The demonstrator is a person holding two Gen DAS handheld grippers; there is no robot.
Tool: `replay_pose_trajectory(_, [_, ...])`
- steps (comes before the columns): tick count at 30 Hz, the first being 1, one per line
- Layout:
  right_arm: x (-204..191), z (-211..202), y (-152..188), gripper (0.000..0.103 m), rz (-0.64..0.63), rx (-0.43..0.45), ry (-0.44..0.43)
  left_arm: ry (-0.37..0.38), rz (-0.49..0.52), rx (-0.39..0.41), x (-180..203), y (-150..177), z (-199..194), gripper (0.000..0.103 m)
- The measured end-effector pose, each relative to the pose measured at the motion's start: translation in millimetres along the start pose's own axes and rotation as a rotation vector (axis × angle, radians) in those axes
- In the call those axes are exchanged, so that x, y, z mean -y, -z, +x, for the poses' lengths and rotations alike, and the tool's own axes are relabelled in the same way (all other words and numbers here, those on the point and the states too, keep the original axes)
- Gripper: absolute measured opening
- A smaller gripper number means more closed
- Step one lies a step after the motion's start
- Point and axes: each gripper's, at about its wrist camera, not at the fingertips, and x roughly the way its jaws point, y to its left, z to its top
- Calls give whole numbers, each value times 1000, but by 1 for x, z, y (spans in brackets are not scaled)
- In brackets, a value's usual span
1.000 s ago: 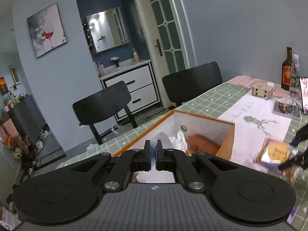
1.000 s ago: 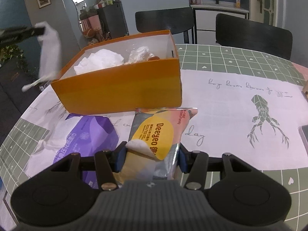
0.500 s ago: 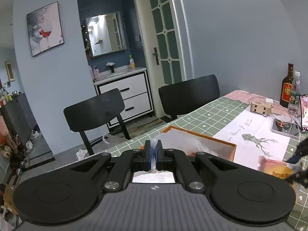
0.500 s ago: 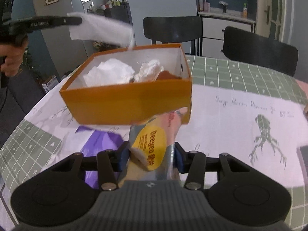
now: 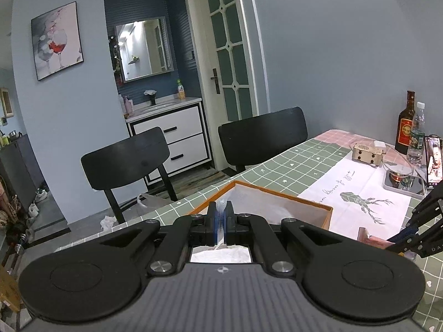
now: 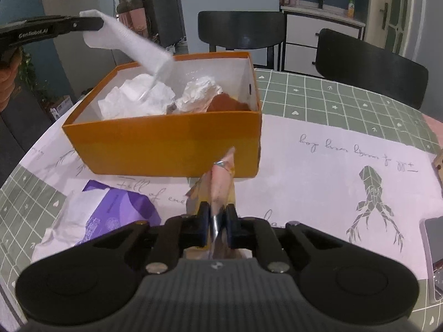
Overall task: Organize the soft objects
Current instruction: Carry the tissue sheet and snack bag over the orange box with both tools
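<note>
My left gripper (image 6: 94,23) pinches the tissue (image 6: 130,47) above the box (image 6: 166,135). My right gripper (image 6: 217,221) is closing on the snack (image 6: 221,182). I'd lift it clear of the rim first.

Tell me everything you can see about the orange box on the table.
The box is an open rectangular carton, orange outside and white inside, apparently cardboard, with no lid on it. It sits flat on the tablecloth. Inside lie crumpled white wads and something reddish-brown. A white pack hangs over it from the left tool.
</note>
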Motion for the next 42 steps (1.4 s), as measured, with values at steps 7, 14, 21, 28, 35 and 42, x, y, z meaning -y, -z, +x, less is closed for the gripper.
replay_pose_trajectory(7, [-2, -11, -3, 9, -13, 13, 1, 0, 9, -8, 4, 1, -7, 3])
replay_pose_trajectory(14, [-1, -30, -17, 9, -32, 44, 25, 13, 3, 23, 7, -10, -25, 3])
replay_pose_trajectory(21, [-1, -33, -49, 9, -58, 65, 42, 1, 11, 71, 7, -29, -35, 3])
replay_pose_trajectory(28, [-10, -30, -101, 9, -95, 113, 39, -2, -9, 63, -1, -28, -23, 3])
replay_pose_trajectory(35, [-23, -1, -149, 9, -94, 137, 14, 22, -84, 33, -14, -23, 2, 3])
replay_pose_trajectory(42, [-32, 37, -169, 9, -41, 136, -13, 24, -65, -52, -11, -7, 33, 4])
